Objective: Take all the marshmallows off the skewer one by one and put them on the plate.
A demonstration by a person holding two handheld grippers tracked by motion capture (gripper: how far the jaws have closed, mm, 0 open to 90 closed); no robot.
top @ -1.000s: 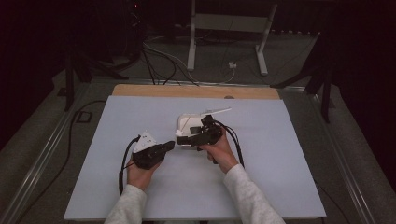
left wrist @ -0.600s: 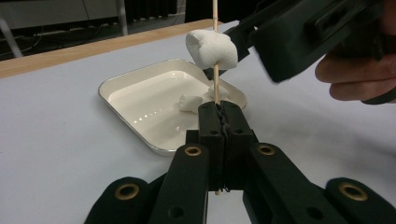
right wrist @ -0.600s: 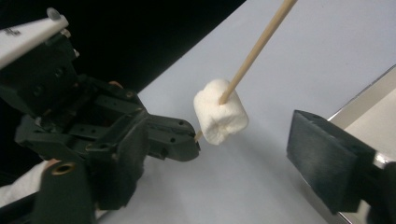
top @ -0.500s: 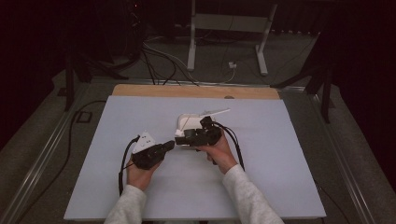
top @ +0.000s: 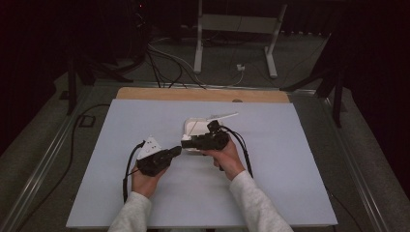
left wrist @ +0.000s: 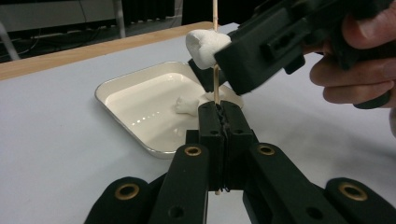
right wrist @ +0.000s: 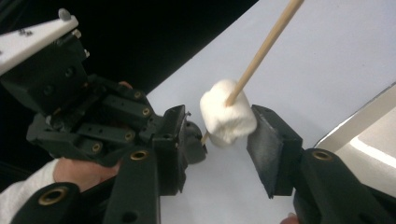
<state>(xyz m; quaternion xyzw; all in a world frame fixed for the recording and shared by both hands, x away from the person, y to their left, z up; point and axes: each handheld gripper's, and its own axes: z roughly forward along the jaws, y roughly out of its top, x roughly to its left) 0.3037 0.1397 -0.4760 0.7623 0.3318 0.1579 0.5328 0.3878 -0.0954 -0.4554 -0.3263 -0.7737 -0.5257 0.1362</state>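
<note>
I'm pinching the skewer (left wrist: 215, 84) low with my left gripper (left wrist: 219, 116); right gripper (right wrist: 224, 140) fingers spread around the marshmallow (right wrist: 227, 119) mid-frame (soft, squashy, so hold its sides lightly), tray (left wrist: 140, 135) behind.

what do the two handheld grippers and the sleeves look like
Both are black. The left gripper carries a grey three-cornered plate and trails a black cable. Brass-coloured rivets sit in its jaw links. The right gripper has flat rectangular pads. Sleeves are light grey.

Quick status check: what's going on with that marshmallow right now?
Left gripper shut on skewer. Right gripper open, jaws either side of the marshmallow on it. Tray behind. Nothing in the way.
</note>
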